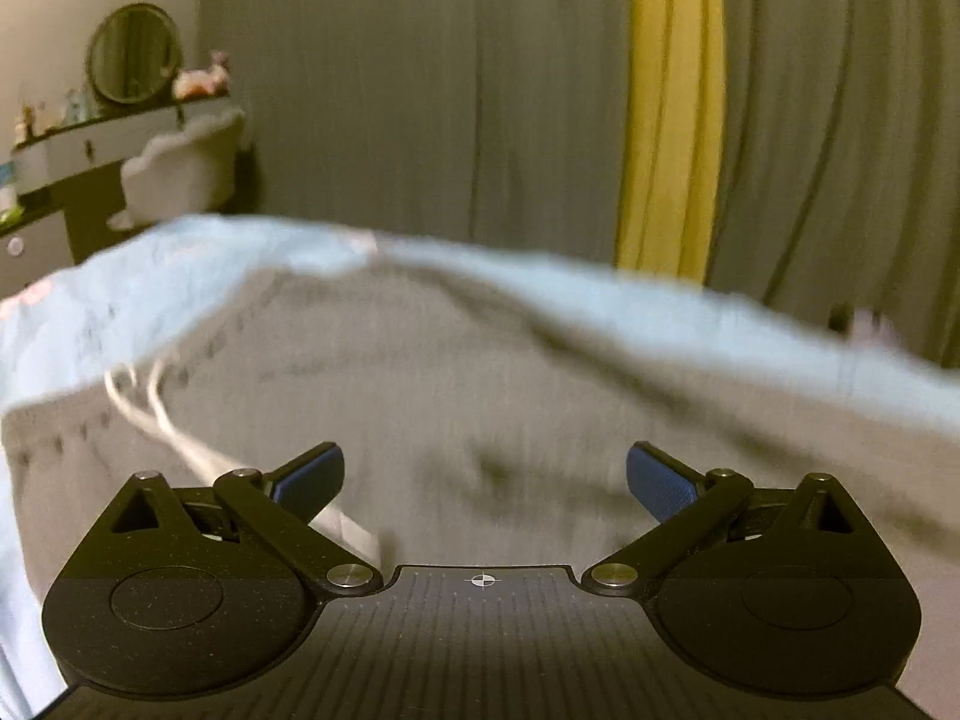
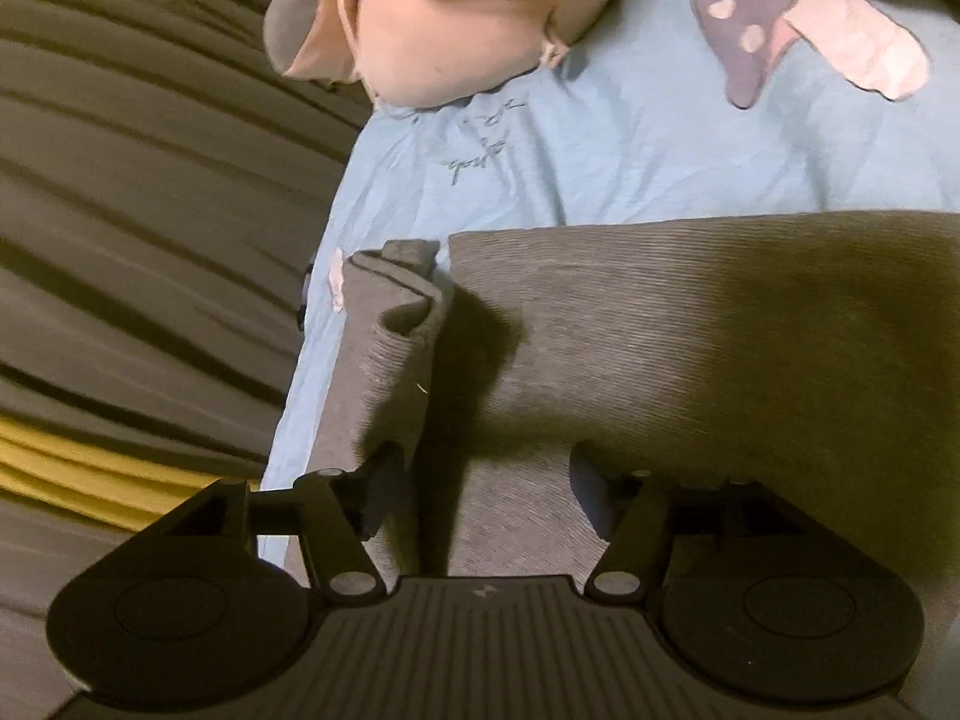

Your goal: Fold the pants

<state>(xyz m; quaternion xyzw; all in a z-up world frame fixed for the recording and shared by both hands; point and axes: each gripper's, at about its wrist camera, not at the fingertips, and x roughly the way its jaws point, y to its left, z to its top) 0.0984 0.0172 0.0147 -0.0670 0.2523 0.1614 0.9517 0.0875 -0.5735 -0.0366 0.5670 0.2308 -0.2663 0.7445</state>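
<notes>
On blue bedding [image 2: 630, 168], one grey pants [image 2: 690, 330], two spread tools.

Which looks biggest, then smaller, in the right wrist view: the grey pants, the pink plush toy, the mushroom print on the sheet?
As they look in the right wrist view:
1. grey pants, by far the largest
2. pink plush toy, partly cut off by the top edge
3. mushroom print, smallest

The pants lie nearest the camera, which inflates them.

Cursive script on blue bedsheet [image 2: 600, 138] (too blurred to read).
</notes>
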